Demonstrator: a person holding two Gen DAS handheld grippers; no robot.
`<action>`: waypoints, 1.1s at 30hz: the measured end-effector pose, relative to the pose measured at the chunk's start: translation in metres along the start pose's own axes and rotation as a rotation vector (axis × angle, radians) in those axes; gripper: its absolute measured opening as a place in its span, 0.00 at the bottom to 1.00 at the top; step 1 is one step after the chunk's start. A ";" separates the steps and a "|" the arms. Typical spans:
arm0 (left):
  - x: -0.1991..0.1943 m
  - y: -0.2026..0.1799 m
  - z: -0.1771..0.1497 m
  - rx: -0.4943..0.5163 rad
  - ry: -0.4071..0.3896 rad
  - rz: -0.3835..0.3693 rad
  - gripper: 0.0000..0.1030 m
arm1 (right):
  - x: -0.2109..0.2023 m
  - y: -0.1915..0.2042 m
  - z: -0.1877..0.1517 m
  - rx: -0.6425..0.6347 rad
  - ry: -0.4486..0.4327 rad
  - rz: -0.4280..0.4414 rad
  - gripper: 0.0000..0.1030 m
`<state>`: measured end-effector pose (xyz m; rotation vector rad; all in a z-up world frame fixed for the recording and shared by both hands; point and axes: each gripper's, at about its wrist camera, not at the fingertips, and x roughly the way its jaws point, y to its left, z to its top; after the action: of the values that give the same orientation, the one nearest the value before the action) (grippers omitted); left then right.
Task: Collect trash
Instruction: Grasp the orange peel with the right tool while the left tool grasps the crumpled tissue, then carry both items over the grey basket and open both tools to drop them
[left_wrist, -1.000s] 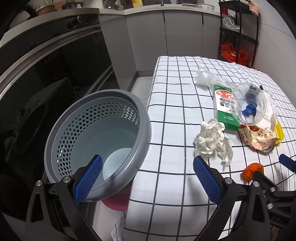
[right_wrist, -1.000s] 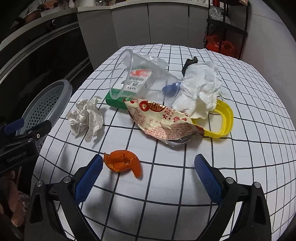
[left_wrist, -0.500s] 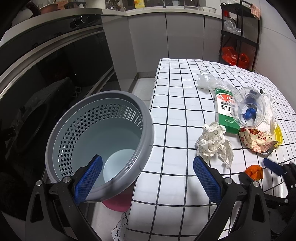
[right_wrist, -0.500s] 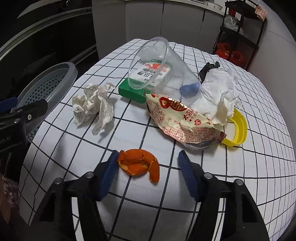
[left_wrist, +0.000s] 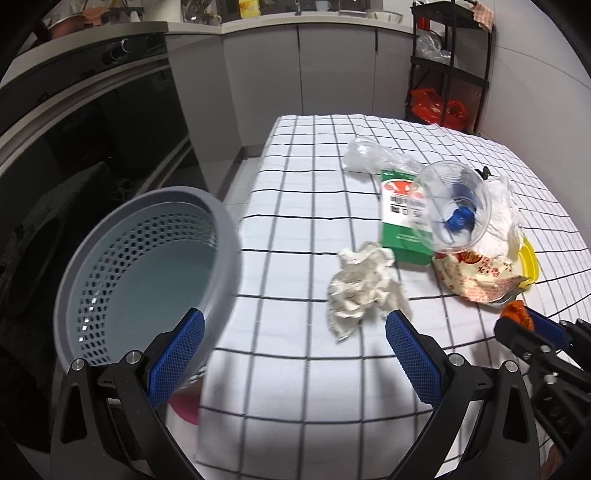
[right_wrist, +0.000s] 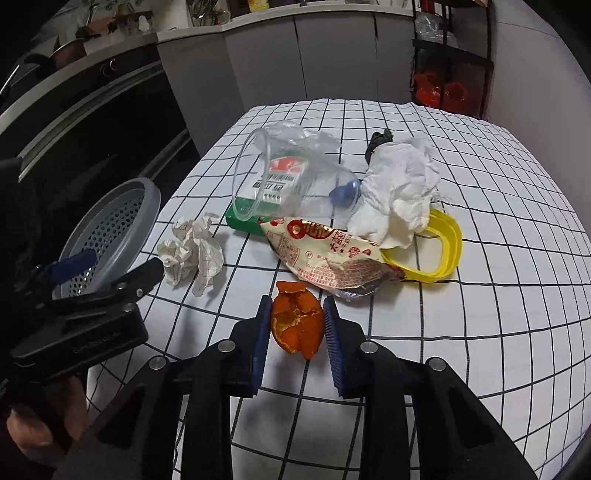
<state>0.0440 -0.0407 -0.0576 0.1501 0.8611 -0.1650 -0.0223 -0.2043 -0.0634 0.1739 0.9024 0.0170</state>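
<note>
My right gripper (right_wrist: 297, 328) is shut on an orange peel (right_wrist: 295, 325) at the near edge of the checked table (right_wrist: 480, 295); the peel also shows in the left wrist view (left_wrist: 517, 312). My left gripper (left_wrist: 291, 350) is open and empty, with its left finger over the rim of a grey perforated bin (left_wrist: 147, 273) beside the table. The bin also shows in the right wrist view (right_wrist: 110, 232). On the table lie a crumpled paper ball (left_wrist: 364, 286), a clear plastic cup (right_wrist: 291, 184), a green carton (left_wrist: 400, 218), a red snack wrapper (right_wrist: 332, 258) and white tissue (right_wrist: 399, 192).
A yellow plastic ring (right_wrist: 443, 254) lies under the tissue, and a clear plastic bag (left_wrist: 373, 155) lies behind the carton. A dark oven front (left_wrist: 74, 147) stands left of the bin. A black shelf rack (left_wrist: 450, 66) stands at the far right by the wall.
My right gripper has moved forward and closed its fingers around the orange peel. My left gripper has shifted toward the table; the bin now sits further left in its view.
</note>
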 end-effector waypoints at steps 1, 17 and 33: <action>0.002 -0.002 0.001 -0.002 -0.002 -0.005 0.94 | -0.002 -0.002 0.001 0.008 -0.006 0.000 0.27; 0.038 -0.038 0.013 0.019 0.029 -0.064 0.82 | -0.017 -0.014 0.006 0.046 -0.038 0.012 0.27; -0.012 -0.017 0.013 0.048 -0.050 -0.132 0.29 | -0.028 -0.004 0.009 0.033 -0.072 0.035 0.27</action>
<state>0.0420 -0.0589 -0.0410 0.1331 0.8175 -0.3118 -0.0329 -0.2121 -0.0368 0.2200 0.8285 0.0284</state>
